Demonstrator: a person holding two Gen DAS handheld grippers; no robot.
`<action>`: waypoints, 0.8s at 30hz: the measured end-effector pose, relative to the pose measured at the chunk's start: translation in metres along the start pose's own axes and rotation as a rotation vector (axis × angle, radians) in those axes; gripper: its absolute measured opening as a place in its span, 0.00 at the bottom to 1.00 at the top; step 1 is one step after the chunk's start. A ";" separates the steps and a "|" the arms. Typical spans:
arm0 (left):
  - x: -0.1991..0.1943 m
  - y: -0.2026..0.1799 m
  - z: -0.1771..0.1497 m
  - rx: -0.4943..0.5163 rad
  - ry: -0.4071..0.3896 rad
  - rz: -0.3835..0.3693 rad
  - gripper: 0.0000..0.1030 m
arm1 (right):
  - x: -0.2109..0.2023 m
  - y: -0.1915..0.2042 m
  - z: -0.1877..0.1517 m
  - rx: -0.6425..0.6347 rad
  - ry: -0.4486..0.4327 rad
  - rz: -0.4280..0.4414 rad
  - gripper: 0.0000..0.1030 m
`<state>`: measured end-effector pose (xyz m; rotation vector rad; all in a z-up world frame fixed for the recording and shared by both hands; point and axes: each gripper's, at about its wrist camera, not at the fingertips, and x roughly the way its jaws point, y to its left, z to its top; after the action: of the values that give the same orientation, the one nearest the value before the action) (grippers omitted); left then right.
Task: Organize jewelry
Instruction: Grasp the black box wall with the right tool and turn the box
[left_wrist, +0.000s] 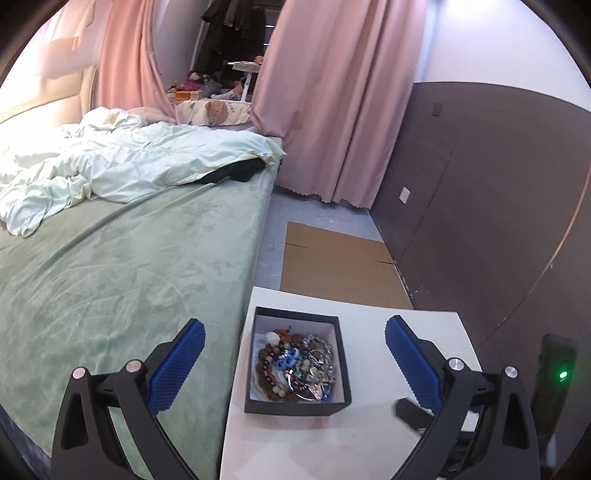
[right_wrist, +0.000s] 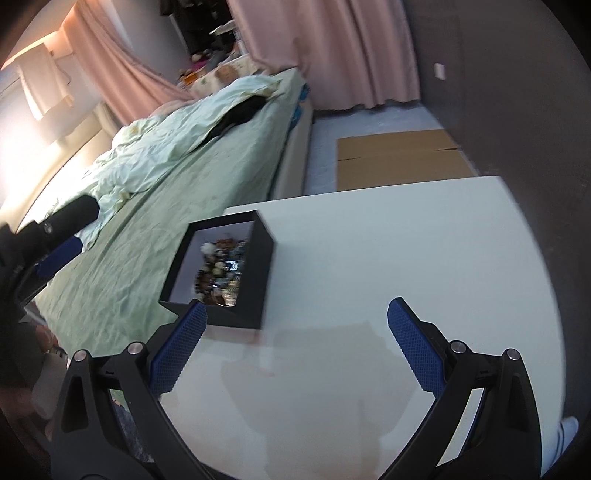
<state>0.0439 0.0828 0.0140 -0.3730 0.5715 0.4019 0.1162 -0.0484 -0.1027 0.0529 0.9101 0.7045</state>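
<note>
Hovering: both my grippers over the white table (right_wrist: 369, 258), nothing held.
L gripper (left_wrist: 294, 341): jaws spread wide, black box (left_wrist: 341, 354) framed between the tips, no contact.
R gripper (right_wrist: 297, 325): jaws spread wide, empty; box (right_wrist: 258, 273) at 11 o'clock, near my left tip.
Jewelry (left_wrist: 297, 365): beads & trinkets heaped inside the box; blurred in the right wrist view.
Table: plain top, faint pinkish smudges in front of the box.
Bed (left_wrist: 122, 266): green sheet, at 9 o'clock beside the table; rumpled pale duvet (left_wrist: 129, 162) at 10.
Floor: flat cardboard (left_wrist: 340, 266) at 12.
Room: pink curtains (left_wrist: 332, 99) at 12–1, brown wall (left_wrist: 480, 192) at 2.
</note>
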 end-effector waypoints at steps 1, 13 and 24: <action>0.001 0.002 0.001 -0.009 0.000 0.002 0.92 | 0.008 0.005 0.002 0.002 0.005 0.017 0.92; 0.028 0.037 0.022 -0.132 0.015 0.005 0.92 | 0.076 0.023 0.015 0.046 0.101 0.056 0.59; 0.049 0.039 0.025 -0.140 0.059 -0.016 0.92 | 0.062 -0.014 0.015 0.109 0.085 -0.148 0.38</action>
<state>0.0745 0.1400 -0.0043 -0.5244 0.5995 0.4176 0.1598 -0.0194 -0.1413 0.0522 1.0228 0.5218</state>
